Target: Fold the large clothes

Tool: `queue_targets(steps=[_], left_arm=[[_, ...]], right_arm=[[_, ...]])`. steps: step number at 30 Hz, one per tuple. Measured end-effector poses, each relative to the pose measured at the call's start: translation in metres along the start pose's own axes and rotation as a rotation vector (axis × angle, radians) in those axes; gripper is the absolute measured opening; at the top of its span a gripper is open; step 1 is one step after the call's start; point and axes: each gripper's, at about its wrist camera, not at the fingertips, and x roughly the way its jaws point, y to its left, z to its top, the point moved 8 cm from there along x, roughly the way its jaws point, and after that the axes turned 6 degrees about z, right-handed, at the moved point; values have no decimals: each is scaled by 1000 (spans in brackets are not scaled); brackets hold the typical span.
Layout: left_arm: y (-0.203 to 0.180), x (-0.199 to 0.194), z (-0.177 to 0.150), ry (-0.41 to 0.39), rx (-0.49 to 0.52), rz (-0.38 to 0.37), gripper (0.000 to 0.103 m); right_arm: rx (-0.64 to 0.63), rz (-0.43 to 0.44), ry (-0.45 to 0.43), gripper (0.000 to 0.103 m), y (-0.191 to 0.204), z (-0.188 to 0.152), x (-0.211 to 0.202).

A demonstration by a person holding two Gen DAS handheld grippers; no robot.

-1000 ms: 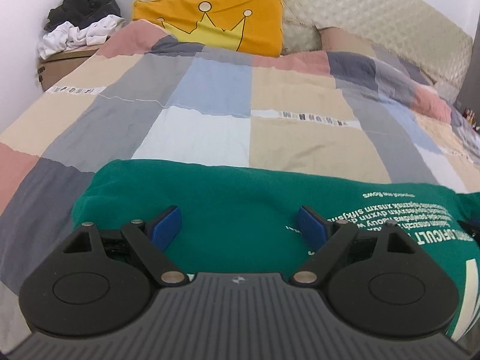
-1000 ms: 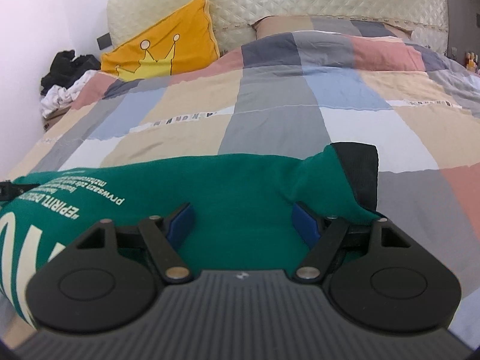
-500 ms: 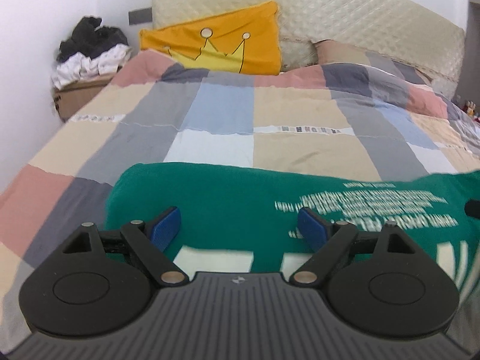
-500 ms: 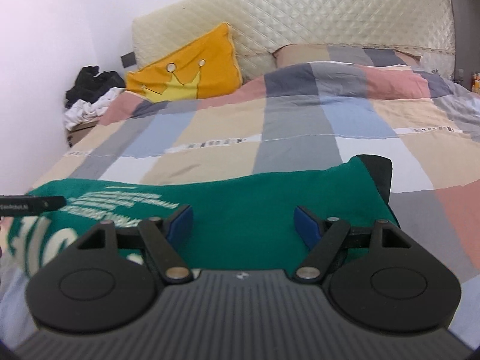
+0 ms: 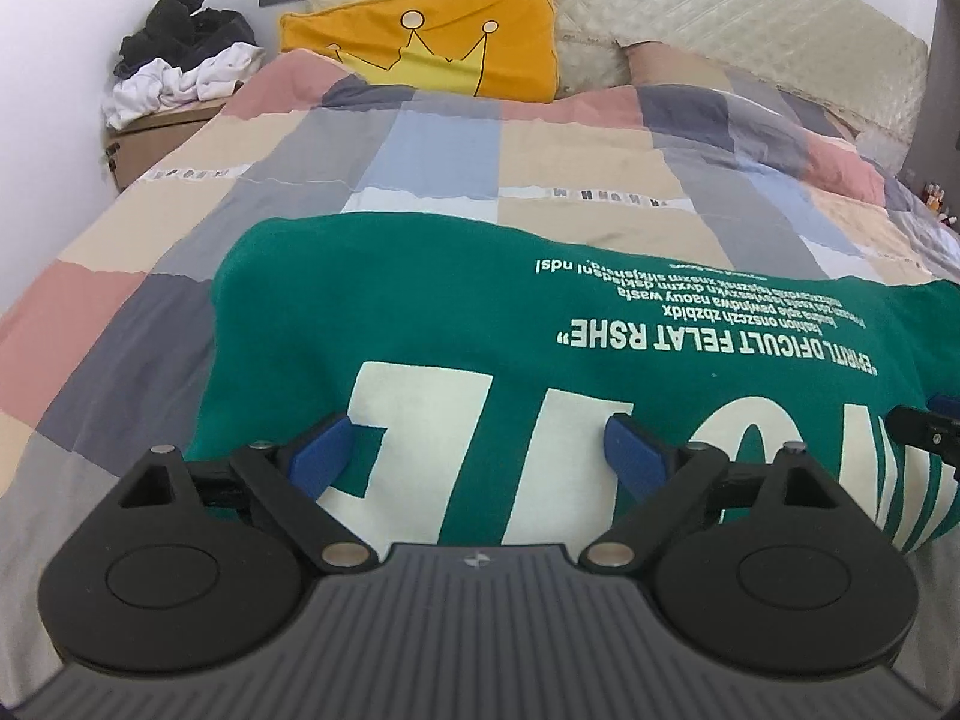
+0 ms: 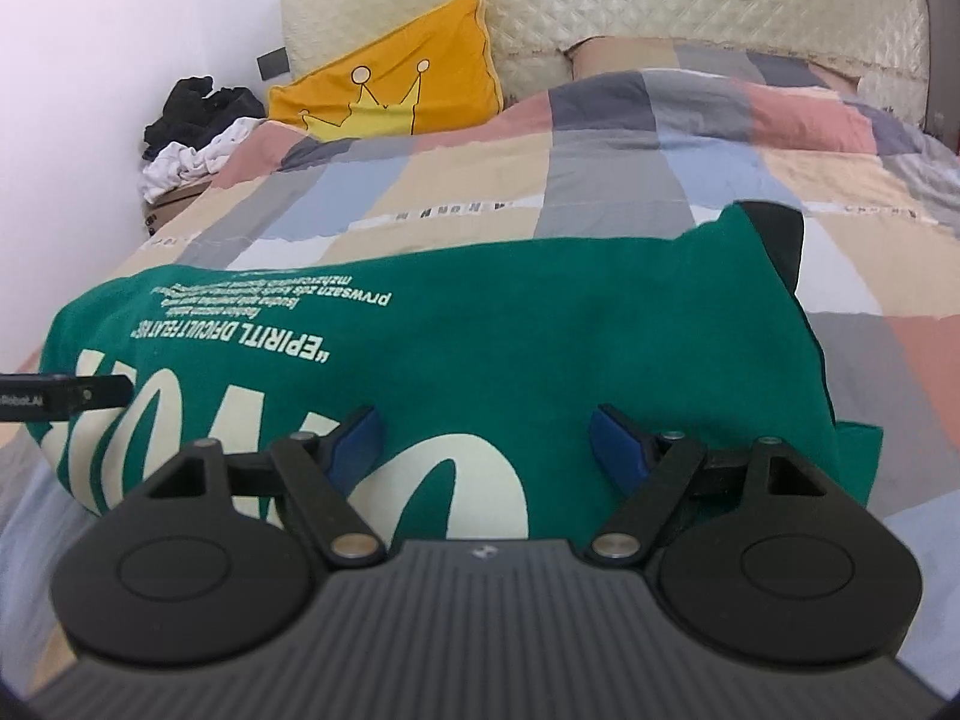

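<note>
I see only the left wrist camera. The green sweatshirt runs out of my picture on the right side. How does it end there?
Observer: In the right wrist view, the green sweatshirt ends in a black part at its far corner, lying on the checked quilt.
Operator: Is the right claw holding the cloth?
Observer: No. The right claw is open, with its blue pads wide apart over the cloth and nothing pinched.

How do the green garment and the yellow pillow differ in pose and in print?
The green garment lies flat on the quilt, near the grippers; the yellow pillow leans against the headboard, far off. The garment carries pale lettering; the pillow carries a drawn crown. Both rest on the same bed.
</note>
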Motion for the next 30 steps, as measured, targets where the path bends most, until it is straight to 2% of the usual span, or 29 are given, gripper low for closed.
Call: queue_targets(steps=[8,12,20,23,30], left_arm=[[0,-8,2,-22,-2,19,94],[2,-34,2,-99,12,81,94],[8,-81,-28,-74,-160,-32,94],[9,-95,-39,-60,-211,-45,94],[7,-108,-55,-35,-260,-85,94]], right_arm=[[16,-20,-19,79,3,-2,-6],[56,-62,-49,79,6,3,-28],[194,7,-102,80,15,-8,-73],[218,22,-99,80,22,-16,-81],[315,58,-102,83,28,-33,-91]])
